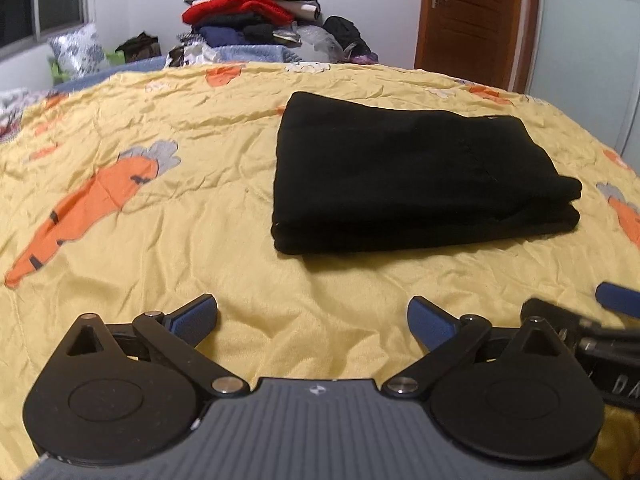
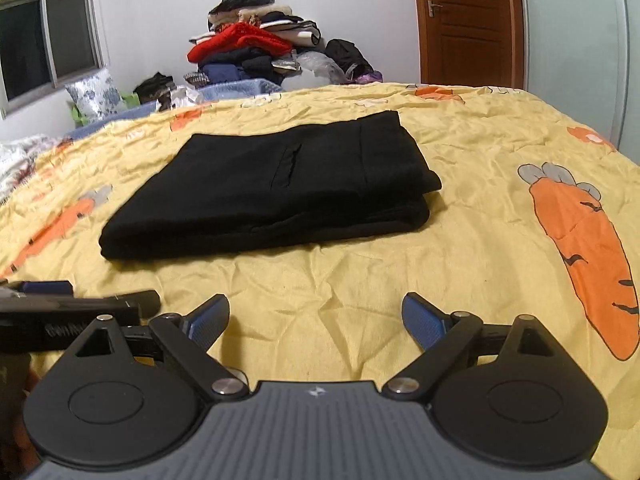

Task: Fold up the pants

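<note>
pants folded, both grippers spread

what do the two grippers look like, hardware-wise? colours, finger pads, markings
Both match: the left gripper and right gripper have black linkage arms on round black pivot discs with silver rivets, a ribbed grey body with a small white logo, and blue textured fingertips. An exposed spring shows on the left unit in the right view. No cables visible.

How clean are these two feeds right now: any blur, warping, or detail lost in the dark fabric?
Left wrist: fisheye bends the yellow sheet into a dome; the black pants read nearly featureless; the right tongs at the edge are smeared. Right wrist: same warp, a pocket slit shows on the pants, the left tongs look blurred.
</note>
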`<state>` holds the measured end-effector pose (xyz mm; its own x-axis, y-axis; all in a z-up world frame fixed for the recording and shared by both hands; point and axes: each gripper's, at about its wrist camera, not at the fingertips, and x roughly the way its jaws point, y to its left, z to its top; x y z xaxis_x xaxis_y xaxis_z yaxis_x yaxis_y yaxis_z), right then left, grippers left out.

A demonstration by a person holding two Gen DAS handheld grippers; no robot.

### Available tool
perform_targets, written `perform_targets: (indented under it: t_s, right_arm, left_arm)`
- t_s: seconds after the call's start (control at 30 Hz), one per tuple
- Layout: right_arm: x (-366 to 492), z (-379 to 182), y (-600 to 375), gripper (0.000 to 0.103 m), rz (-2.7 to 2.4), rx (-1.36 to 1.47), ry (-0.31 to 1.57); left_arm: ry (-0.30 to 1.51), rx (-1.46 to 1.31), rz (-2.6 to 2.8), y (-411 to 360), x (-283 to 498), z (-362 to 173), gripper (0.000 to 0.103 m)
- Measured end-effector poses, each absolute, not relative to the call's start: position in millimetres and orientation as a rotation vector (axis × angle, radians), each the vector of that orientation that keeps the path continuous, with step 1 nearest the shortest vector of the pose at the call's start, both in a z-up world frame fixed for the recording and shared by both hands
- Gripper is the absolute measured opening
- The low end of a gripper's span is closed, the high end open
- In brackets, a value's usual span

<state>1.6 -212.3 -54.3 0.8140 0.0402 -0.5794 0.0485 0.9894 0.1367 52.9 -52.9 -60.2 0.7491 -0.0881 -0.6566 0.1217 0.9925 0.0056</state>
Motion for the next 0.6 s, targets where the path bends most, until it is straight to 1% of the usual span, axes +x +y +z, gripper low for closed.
perform_targets:
  t_s: [0.03, 0.1, 0.6]
  right_arm:
    - [1.5, -54.2, -211.0, 0.097, -0.001, 0.142, 0.621]
    - [1.9, -54.5, -210.0, 0.097, 0.0, 0.135, 0.626]
    - [0.6, -54.1, -215.9, 0.098, -0.002, 0.125, 0.636]
  left_arm:
    - [0.713, 0.05, -0.113, -52.5, 53.1, -60.2, 0.103]
    - [0.709, 0.056, -0.113, -53.3, 53.0, -60.6, 0.103]
    - [0.706, 0.064, -0.125, -53.5, 51.6, -61.3, 0.103]
